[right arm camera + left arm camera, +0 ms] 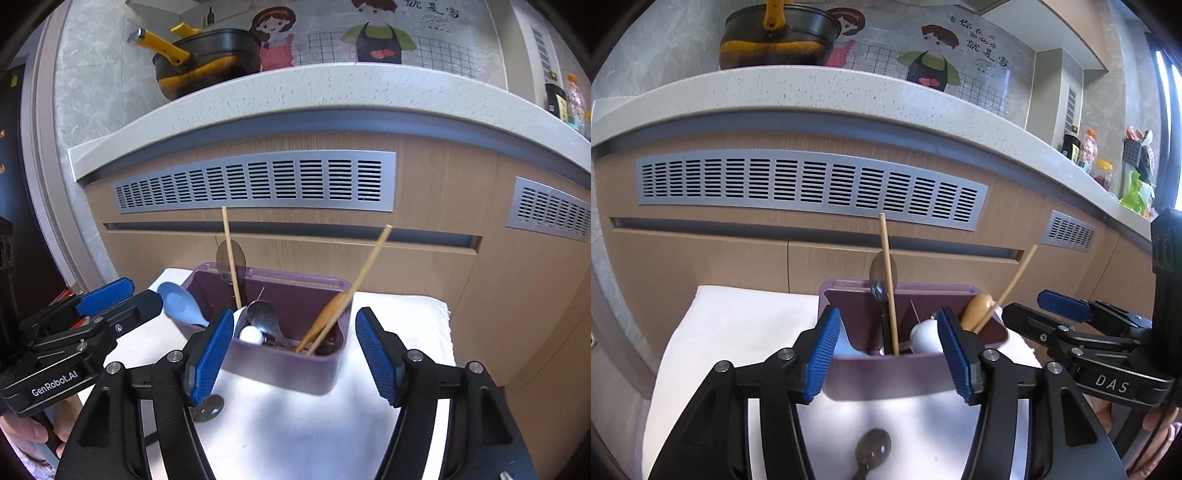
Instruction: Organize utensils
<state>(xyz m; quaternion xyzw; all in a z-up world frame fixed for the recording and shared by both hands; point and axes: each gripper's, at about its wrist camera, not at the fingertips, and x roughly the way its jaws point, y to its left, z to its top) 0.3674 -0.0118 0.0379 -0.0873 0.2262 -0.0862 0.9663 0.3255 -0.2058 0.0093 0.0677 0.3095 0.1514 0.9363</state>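
Observation:
A purple utensil holder (886, 373) (280, 365) stands on a white cloth (738, 332) (295, 435). It holds two chopsticks (888, 284) (354, 284), a dark clear spoon (881, 280), a wooden-handled utensil (975, 310), a white spoon (925, 334) and a metal spoon (262, 317). A blue spoon (181, 302) leans at its left side. A dark spoon (873, 450) lies on the cloth below my left gripper (886, 354), which is open and empty in front of the holder. My right gripper (295, 354) is open and empty, just in front of the holder.
The cloth-covered stand sits against a wooden cabinet front with grey vent grilles (812, 190) (258, 181). Above is a speckled counter (812, 85) with a black and yellow pot (775, 37) (210, 55) and bottles at the right (1086, 151).

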